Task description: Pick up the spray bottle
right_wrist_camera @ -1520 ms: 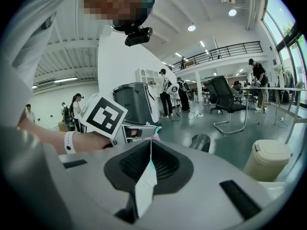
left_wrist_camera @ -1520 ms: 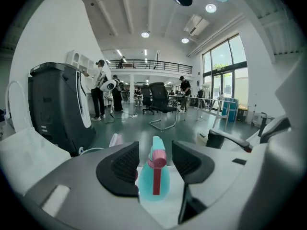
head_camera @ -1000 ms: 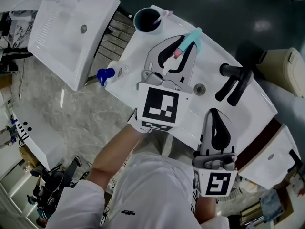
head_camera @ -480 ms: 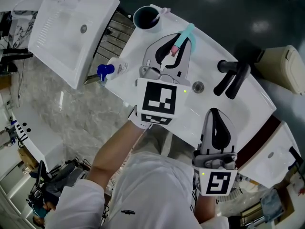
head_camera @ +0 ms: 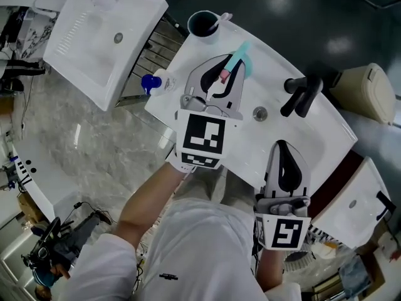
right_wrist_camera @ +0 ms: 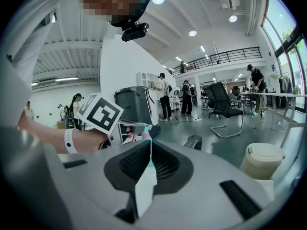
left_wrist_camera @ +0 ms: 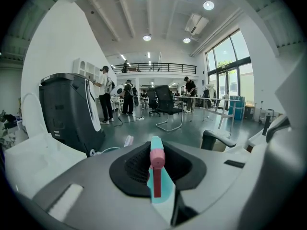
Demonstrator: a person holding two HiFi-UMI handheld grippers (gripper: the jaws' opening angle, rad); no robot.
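Observation:
A teal spray bottle [head_camera: 242,54] with a pink nozzle sticks out past the tips of my left gripper [head_camera: 225,69], above the white sink top [head_camera: 313,137]. The left jaws have just been closing with the bottle between them, and they are now shut on it. In the left gripper view the pink nozzle and teal neck [left_wrist_camera: 156,176] stand upright in the left gripper [left_wrist_camera: 156,147]. My right gripper [head_camera: 282,146] hangs nearer to me over the sink's front edge, its jaws together and holding nothing. In the right gripper view the right gripper [right_wrist_camera: 149,145] looks towards the left hand.
A white bottle with a blue cap [head_camera: 153,82] lies at the sink top's left edge. A dark cup [head_camera: 202,25] stands at the far end and a black tap [head_camera: 299,96] at the right. A second white basin [head_camera: 94,36] lies upper left, a beige bin [head_camera: 366,93] at the right.
The left gripper has risen a little with the teal bottle in it. The right gripper has also come up slightly. The view has shifted, so the sink now sits lower in the picture.

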